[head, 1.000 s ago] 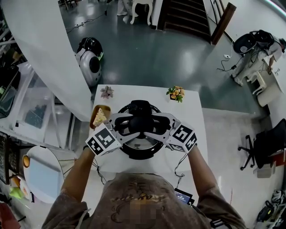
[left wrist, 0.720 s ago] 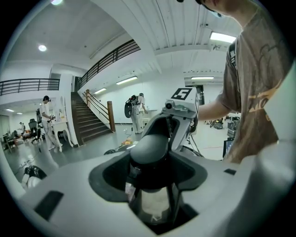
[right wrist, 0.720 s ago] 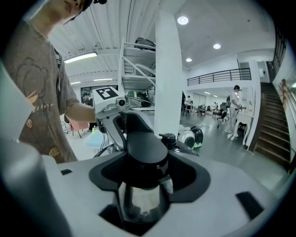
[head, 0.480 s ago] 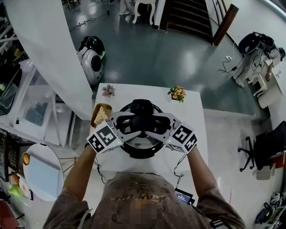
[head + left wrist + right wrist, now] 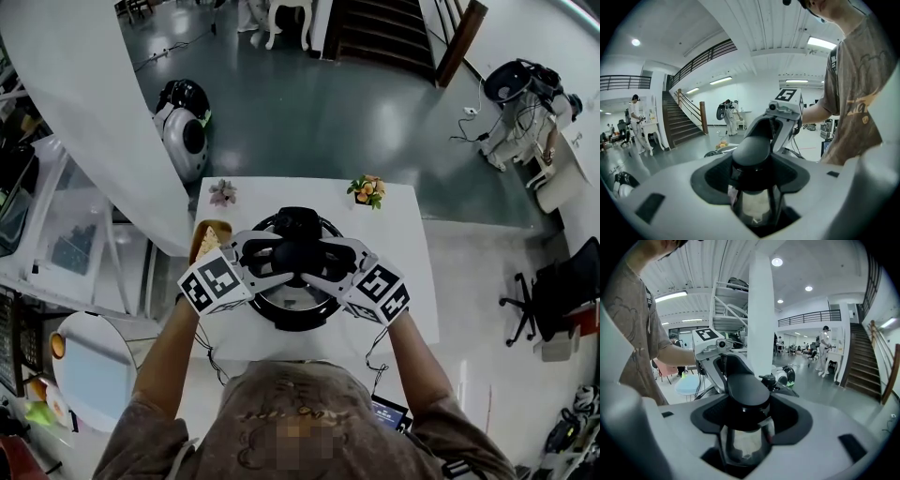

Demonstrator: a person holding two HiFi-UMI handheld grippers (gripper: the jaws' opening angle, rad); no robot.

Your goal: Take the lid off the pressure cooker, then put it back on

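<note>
Head view: flowers (image 5: 367, 190) behind cooker lid (image 5: 298, 305)

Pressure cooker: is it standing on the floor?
No, the pressure cooker stands on the white table, in front of the person.

"Any room between the two tools?"

"None. The lid handle (image 5: 298, 251) fills the jaws of the left tool (image 5: 273, 260) and of the right tool (image 5: 327, 262), whose jaws have just been closing on it. Under both, the pressure cooker (image 5: 298, 319) bars the way down."

"Left of the left tool?"

"A plate of food (image 5: 208, 243) sits near, with a small flower pot (image 5: 223, 193) beyond it."

"Right of the right tool?"

"Bare counter (image 5: 411, 246). Only orange flowers (image 5: 367, 190) stand farther off, at the far edge."
</note>
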